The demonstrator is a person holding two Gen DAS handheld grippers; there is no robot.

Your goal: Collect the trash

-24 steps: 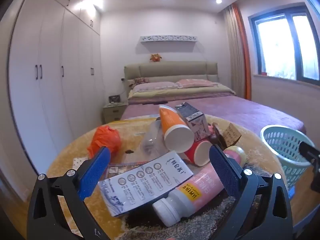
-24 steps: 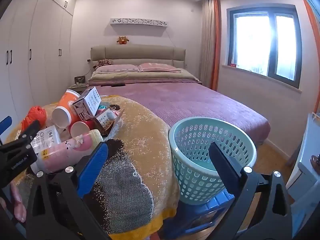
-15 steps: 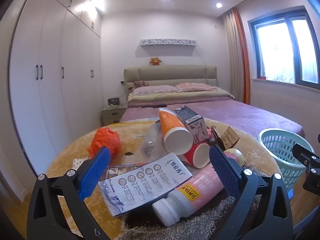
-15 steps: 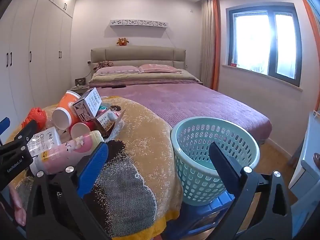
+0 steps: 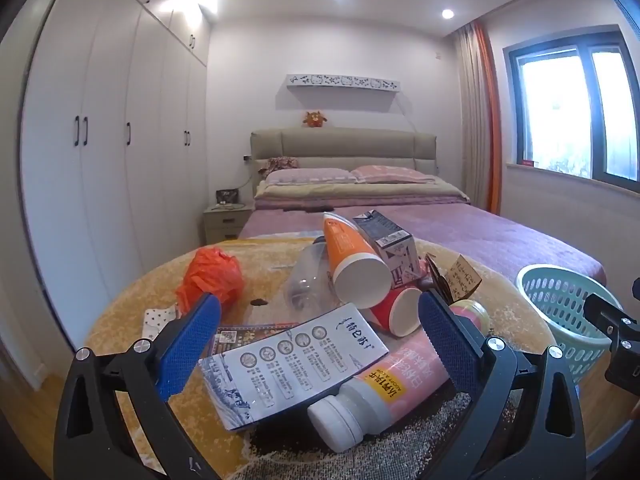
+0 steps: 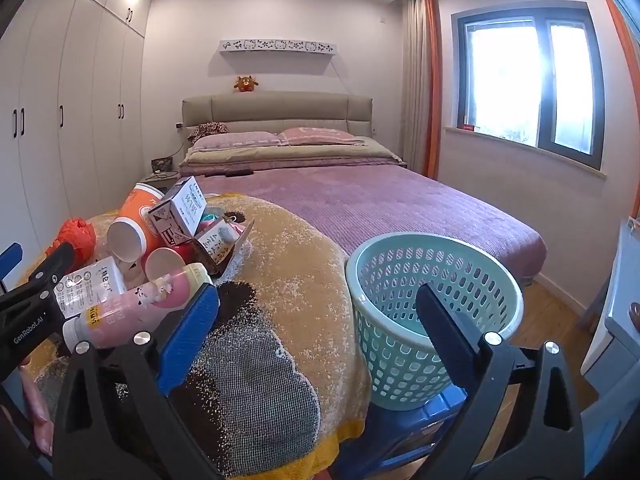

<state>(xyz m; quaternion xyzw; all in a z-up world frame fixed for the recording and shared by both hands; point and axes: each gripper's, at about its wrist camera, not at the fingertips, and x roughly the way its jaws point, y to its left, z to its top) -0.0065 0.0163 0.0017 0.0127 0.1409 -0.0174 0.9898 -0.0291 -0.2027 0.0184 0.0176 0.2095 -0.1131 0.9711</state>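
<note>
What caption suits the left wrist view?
Open left hand-held gripper poised over piled trash: pink bottle, white pouch, orange cup.

Two paper cups lie on the cloth-covered table, one orange-and-white (image 5: 354,266), one red (image 5: 394,309), beside one pink plastic bottle with a white cap (image 5: 384,382) and one clear plastic bottle (image 5: 306,280). One grey-and-white drink carton (image 5: 390,246), one white flat printed packet (image 5: 296,360), one crumpled orange plastic bag (image 5: 212,276) and one pale green perforated plastic basket (image 6: 432,312) complete the count.
</note>
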